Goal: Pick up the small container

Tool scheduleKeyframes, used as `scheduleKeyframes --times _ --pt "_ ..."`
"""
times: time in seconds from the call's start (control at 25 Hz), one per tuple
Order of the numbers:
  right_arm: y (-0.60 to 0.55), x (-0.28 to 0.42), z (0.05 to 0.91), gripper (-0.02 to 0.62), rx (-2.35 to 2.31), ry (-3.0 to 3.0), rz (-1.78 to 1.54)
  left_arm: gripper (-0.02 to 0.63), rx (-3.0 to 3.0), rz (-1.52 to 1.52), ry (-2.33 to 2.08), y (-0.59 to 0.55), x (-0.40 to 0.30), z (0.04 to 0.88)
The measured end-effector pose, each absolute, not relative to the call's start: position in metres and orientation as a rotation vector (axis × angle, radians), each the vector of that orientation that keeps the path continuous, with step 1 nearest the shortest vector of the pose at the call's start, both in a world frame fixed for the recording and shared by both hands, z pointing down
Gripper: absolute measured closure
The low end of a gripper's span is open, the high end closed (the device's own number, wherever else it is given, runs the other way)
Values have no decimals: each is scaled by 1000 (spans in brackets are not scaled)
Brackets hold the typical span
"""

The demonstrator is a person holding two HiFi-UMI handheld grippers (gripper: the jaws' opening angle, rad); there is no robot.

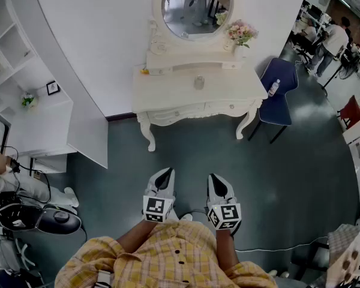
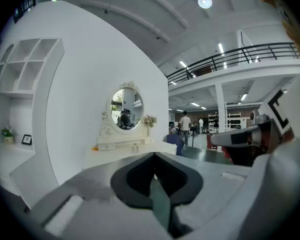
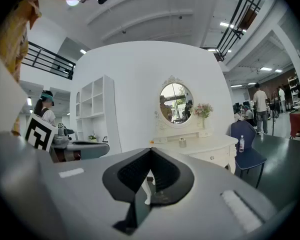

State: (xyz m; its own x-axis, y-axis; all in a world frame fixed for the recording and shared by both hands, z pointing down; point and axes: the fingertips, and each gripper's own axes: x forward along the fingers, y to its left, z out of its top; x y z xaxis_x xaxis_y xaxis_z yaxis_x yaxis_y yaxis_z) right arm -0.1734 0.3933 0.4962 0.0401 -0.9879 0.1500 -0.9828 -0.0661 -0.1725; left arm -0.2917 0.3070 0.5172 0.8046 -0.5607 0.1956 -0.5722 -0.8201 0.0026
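Small container (image 1: pixel 199 82) sits centre-top on the dressing table (image 1: pixel 168 93). Left gripper (image 1: pixel 164 176) and right gripper (image 1: pixel 218 183), jaws pressed together and empty, hang well short of the table, likely pre-approach.

The head view looked steeply down from above the person (image 1: pixel 168 254), facing forward; the left gripper (image 1: pixel 165 174) and right gripper (image 1: pixel 216 180) sat close beneath it, the dressing table (image 1: pixel 168 92) well beyond them; the left gripper view rode low behind its own closed jaws, looking level along them at that distant table; the right gripper view did likewise; all three shared the table, its oval mirror (image 1: pixel 195 8) and the blue chair (image 1: pixel 277 104); each gripper view caught the other gripper at its edge.
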Motion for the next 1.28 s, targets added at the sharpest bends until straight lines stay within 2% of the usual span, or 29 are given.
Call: scheduleKeyframes --times 0.68,1.28 --pt "380 -155 515 594 -2195 2112 -463 606 2909 298 -885 302 -270 523" --pt "274 -67 511 594 -2181 2157 -473 606 2865 276 -916 199 -181 524"
